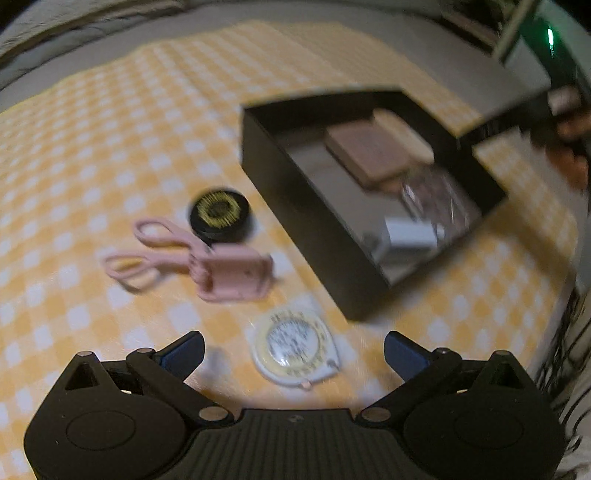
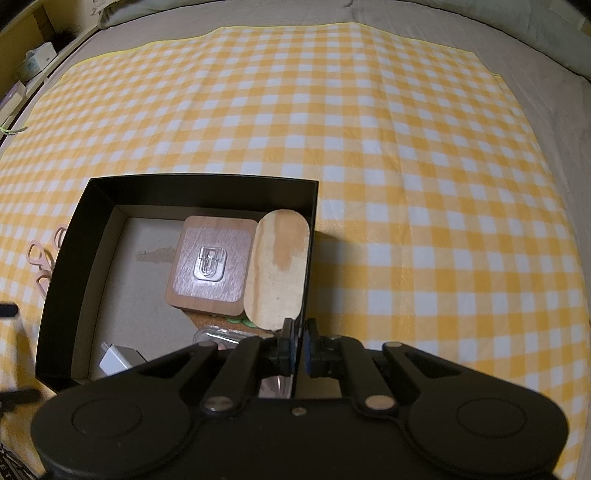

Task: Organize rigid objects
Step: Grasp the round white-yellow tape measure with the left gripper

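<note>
A black open box (image 1: 295, 192) (image 2: 74, 236) lies on the yellow checked cloth. It holds a square wooden block (image 2: 210, 262), an oval wooden piece (image 2: 277, 269), a white plug (image 2: 114, 360) and a clear plastic item (image 1: 432, 195). My right gripper (image 2: 300, 347) is shut on the box's right wall. My left gripper (image 1: 293, 350) is open, just above a round white tape measure (image 1: 295, 345). A pink clip (image 1: 207, 269) and a black round disc with a gold pattern (image 1: 219, 216) lie left of the box.
The yellow checked cloth (image 2: 406, 166) covers a grey bed. A pillow (image 2: 554, 33) lies at the far right edge. Shelves with boxes (image 2: 33, 62) stand at the far left.
</note>
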Motion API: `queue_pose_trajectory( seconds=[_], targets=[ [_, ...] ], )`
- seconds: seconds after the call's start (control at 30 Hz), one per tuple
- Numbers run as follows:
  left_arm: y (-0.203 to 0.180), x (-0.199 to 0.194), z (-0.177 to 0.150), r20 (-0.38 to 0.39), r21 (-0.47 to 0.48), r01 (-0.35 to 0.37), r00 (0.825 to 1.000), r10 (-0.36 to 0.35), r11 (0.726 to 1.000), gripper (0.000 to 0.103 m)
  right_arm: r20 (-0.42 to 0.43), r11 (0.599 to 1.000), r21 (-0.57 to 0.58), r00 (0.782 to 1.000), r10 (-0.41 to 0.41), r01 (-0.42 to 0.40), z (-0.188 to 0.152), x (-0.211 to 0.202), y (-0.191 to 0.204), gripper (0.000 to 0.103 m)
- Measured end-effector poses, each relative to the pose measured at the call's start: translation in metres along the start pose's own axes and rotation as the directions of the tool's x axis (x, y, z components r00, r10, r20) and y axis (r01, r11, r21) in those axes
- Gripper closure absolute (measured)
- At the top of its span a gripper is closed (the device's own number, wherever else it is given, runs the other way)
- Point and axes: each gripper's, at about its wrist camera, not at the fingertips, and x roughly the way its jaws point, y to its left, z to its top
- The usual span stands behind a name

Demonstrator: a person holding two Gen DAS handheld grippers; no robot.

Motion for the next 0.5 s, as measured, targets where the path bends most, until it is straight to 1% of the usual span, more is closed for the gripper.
queue_pose_trajectory(
  seconds=[0.1, 0.13, 0.17, 0.2, 0.3, 0.37, 0.5],
  targets=[
    [-0.004, 0.013, -0.001, -0.033, 0.037, -0.026, 0.999, 0.027, 0.999, 0.011, 0.000, 1.000, 0.000, 1.000, -0.001, 0.001, -0.001, -0.001, 0.000, 0.098],
    [-0.004, 0.017, -0.001, -0.041, 0.041, -0.030, 0.999, 0.032, 0.999, 0.012, 0.000, 1.000, 0.000, 1.000, -0.002, 0.002, -0.001, -0.002, 0.000, 0.098],
    [-0.004, 0.019, 0.000, -0.039, 0.047, -0.039, 0.998, 0.041, 0.998, 0.012, 0.000, 1.000, 0.000, 1.000, -0.002, 0.002, -0.001, -0.002, 0.000, 0.098],
    [-0.004, 0.020, 0.001, -0.028, 0.057, -0.051, 0.998, 0.052, 0.997, 0.014, 0.000, 1.000, 0.000, 1.000, -0.002, 0.002, -0.001, -0.001, 0.000, 0.098],
    [-0.002, 0.020, 0.005, -0.022, 0.058, -0.065, 0.998, 0.067, 0.996, 0.023, 0.000, 1.000, 0.000, 1.000, -0.001, 0.001, -0.001, -0.002, 0.000, 0.098],
    [-0.002, 0.020, 0.005, -0.028, 0.078, -0.073, 0.997, 0.075, 0.994, 0.027, 0.000, 1.000, 0.001, 1.000, -0.001, 0.001, -0.001, -0.002, 0.000, 0.098],
    [-0.002, 0.017, 0.007, -0.041, 0.101, -0.067, 0.997, 0.071, 0.993, 0.037, 0.000, 1.000, 0.001, 1.000, -0.001, 0.001, -0.001, -0.002, 0.000, 0.098]
  ],
)
